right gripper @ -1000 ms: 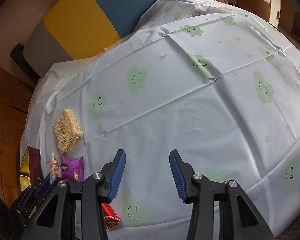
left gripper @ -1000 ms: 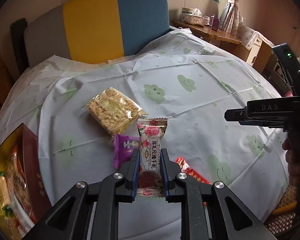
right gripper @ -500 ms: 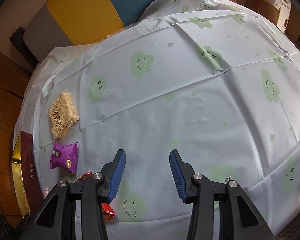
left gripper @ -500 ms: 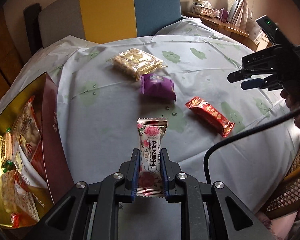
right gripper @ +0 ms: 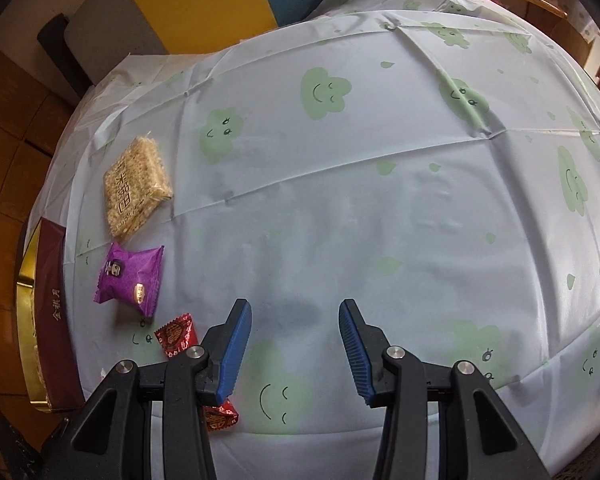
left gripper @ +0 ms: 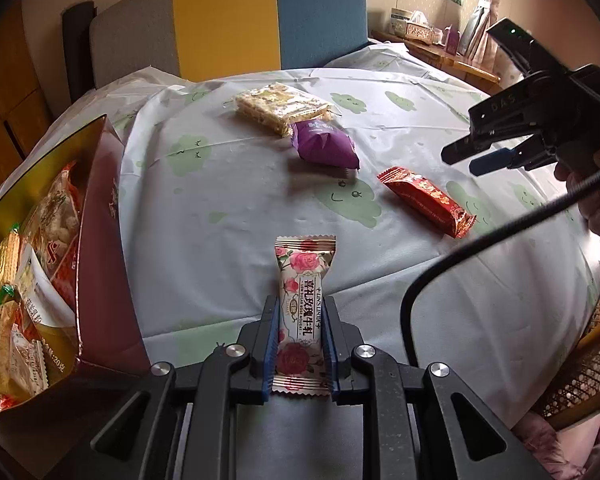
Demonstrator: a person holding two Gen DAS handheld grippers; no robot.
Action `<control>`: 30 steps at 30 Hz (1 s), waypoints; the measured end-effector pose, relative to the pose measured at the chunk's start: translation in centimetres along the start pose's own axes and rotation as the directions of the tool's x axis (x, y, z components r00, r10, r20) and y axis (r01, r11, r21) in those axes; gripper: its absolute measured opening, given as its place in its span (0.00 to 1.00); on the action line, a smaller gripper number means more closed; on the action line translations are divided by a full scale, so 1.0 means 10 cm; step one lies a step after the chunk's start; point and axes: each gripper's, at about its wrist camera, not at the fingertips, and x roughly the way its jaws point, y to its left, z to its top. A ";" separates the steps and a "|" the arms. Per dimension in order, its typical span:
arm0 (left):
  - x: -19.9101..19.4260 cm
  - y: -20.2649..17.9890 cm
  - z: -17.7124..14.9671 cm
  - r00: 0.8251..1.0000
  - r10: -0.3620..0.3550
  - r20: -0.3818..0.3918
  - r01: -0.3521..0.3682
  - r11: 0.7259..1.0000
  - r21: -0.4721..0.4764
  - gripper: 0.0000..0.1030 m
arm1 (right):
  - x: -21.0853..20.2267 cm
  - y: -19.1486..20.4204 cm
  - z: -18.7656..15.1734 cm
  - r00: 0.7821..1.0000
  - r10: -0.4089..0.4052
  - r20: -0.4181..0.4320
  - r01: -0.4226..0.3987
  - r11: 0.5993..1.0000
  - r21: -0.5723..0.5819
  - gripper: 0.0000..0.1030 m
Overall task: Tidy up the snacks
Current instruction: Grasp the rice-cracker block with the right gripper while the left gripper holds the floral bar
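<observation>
My left gripper (left gripper: 299, 312) is shut on a rose-printed nougat packet (left gripper: 302, 304), held upright above the table's near edge. Beyond it on the cloud-print tablecloth (left gripper: 240, 200) lie a red candy bar (left gripper: 424, 200), a purple packet (left gripper: 324, 145) and a pale rice-cracker pack (left gripper: 280, 106). A maroon and gold snack box (left gripper: 96, 240) at the left holds several packets. My right gripper (right gripper: 296, 320) is open and empty above bare cloth, with the red candy bar (right gripper: 177, 333) partly hidden under its left finger, the purple packet (right gripper: 130, 278) and the cracker pack (right gripper: 136, 186) to its left.
A grey, yellow and blue chair back (left gripper: 228, 24) stands behind the table. A black cable (left gripper: 440, 272) curves at the right beside a wicker chair (left gripper: 588, 368). A wooden shelf with boxes (left gripper: 424, 36) is at the far right. The box (right gripper: 50, 312) sits at the table's left edge.
My left gripper has drawn back toward the table's near edge with the nougat packet, bringing the snack box into view at the left. The right gripper has rolled and shifted slightly, staying open.
</observation>
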 end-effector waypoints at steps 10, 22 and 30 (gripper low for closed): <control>-0.02 0.01 -0.03 1.000 -0.009 0.029 0.009 1.000 0.008 0.20 | 0.12 0.17 -0.07 0.998 -0.043 -0.035 0.040 0.995 -0.093 0.46; -0.03 0.06 -0.08 0.997 -0.043 0.068 0.043 0.999 0.012 0.19 | 0.14 0.43 -0.05 1.000 -0.012 -0.023 0.008 0.988 -0.156 0.61; -0.03 0.05 -0.08 0.996 -0.046 0.072 0.046 0.999 0.006 0.19 | 0.22 1.17 0.41 0.994 0.094 0.062 -0.069 0.942 -0.327 0.72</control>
